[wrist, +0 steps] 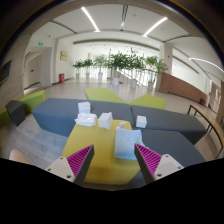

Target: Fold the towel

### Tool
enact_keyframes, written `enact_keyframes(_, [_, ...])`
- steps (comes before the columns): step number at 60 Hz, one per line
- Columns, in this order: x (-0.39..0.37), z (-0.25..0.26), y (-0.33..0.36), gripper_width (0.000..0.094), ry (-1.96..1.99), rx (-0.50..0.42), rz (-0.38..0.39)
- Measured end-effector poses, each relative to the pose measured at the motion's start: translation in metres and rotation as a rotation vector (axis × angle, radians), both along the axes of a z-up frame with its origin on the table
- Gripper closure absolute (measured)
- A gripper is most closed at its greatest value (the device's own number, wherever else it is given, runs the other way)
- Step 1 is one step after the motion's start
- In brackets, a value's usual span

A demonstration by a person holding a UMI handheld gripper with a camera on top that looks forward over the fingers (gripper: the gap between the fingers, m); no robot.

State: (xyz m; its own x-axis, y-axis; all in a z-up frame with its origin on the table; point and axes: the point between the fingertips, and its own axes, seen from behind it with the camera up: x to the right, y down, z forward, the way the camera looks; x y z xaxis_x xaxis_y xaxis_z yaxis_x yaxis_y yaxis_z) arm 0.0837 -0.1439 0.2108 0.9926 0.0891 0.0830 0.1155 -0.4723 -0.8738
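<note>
A pale blue-white towel [126,143] lies folded on a yellow table [98,140], just ahead of my fingers and nearer the right one. My gripper [113,158] is open and empty above the near end of the yellow table. The magenta pads [80,158] stand wide apart, with the table top showing between them. Nothing is held.
Several small white boxes [96,117] stand at the far end of the yellow table. Grey and green-yellow bench blocks [150,118] surround it. Beyond them are potted plants [125,62] and a wide lobby floor. A railing [205,120] stands to the right.
</note>
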Motion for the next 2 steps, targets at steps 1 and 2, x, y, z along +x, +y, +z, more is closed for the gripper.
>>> enact_keyframes(1, [0.0018, -0.0014, -0.0002, 0.0091, 0.0, 0.002, 0.0])
enact_keyframes(2, [0.0023, -0.0014, 0.0012, 0.0088, 0.008, 0.006, 0.002])
